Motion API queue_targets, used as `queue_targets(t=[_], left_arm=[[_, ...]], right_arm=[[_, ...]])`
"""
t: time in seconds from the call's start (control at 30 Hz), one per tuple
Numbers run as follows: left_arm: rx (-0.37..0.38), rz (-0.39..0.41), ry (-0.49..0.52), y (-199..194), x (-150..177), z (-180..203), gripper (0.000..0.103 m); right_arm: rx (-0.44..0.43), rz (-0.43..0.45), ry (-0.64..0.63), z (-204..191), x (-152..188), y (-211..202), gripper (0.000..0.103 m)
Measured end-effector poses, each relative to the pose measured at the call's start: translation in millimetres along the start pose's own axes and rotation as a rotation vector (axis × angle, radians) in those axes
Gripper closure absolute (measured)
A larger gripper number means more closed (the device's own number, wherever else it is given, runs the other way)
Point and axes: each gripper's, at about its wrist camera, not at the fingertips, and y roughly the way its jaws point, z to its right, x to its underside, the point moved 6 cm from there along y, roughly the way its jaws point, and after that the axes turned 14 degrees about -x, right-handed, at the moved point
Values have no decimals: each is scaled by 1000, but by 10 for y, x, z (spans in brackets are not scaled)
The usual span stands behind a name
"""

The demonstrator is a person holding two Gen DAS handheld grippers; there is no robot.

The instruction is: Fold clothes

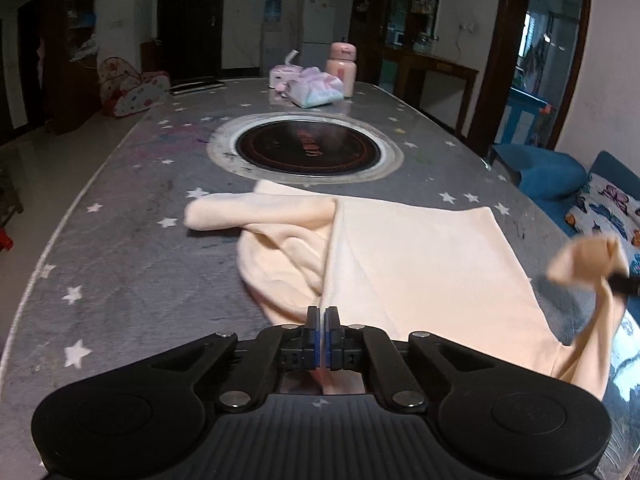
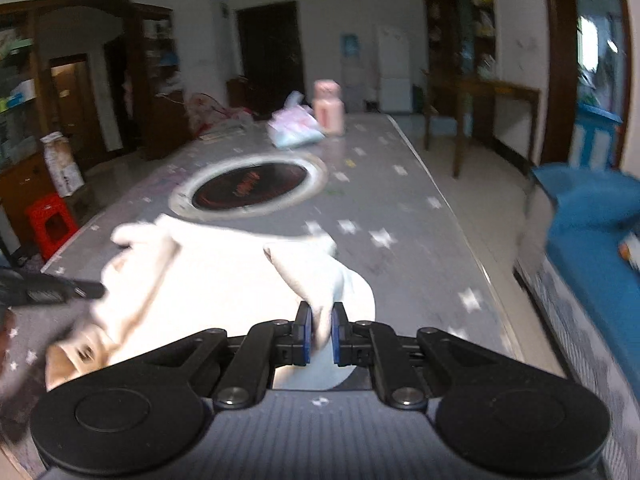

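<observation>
The right gripper [image 2: 320,316] pinches a bunched fold of the pale cream cloth garment [image 2: 208,272], which lies on the grey star-patterned table [image 2: 400,200]. The left gripper (blurred) [image 2: 86,291] touches the garment's left edge.

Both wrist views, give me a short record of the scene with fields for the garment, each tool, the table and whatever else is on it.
garment: cream top, partly folded, one sleeve lying out to the left
left tool: shut on the garment's near fold edge
right tool: shut on a bunched piece of the garment, lifted off the table
table: grey cover with white stars, round black cooktop set in the middle
far end: pink bottle, pastel bundle
</observation>
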Motion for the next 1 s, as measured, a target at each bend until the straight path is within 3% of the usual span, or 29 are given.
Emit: queue_targets(t=[0.27, 0.37, 0.6, 0.7, 0.93, 1.0], left_arm=[[-61, 16, -41, -238, 131, -317, 101], [-80, -13, -58, -311, 277, -425, 101], [-119, -88, -57, -330, 520, -600, 98], [-124, -88, -72, -310, 448, -646, 92], [-173, -64, -101, 31, 110, -740, 91], [-193, -72, -119, 177, 33, -783, 82]], right_arm=[[77, -49, 98, 327, 345, -70, 92], [94, -58, 109, 380, 389, -85, 81], [95, -44, 88, 342, 335, -106, 78], [76, -33, 57, 247, 258, -104, 78], [28, -12, -12, 16, 88, -89, 77], [-6, -30, -29, -89, 102, -17, 77]])
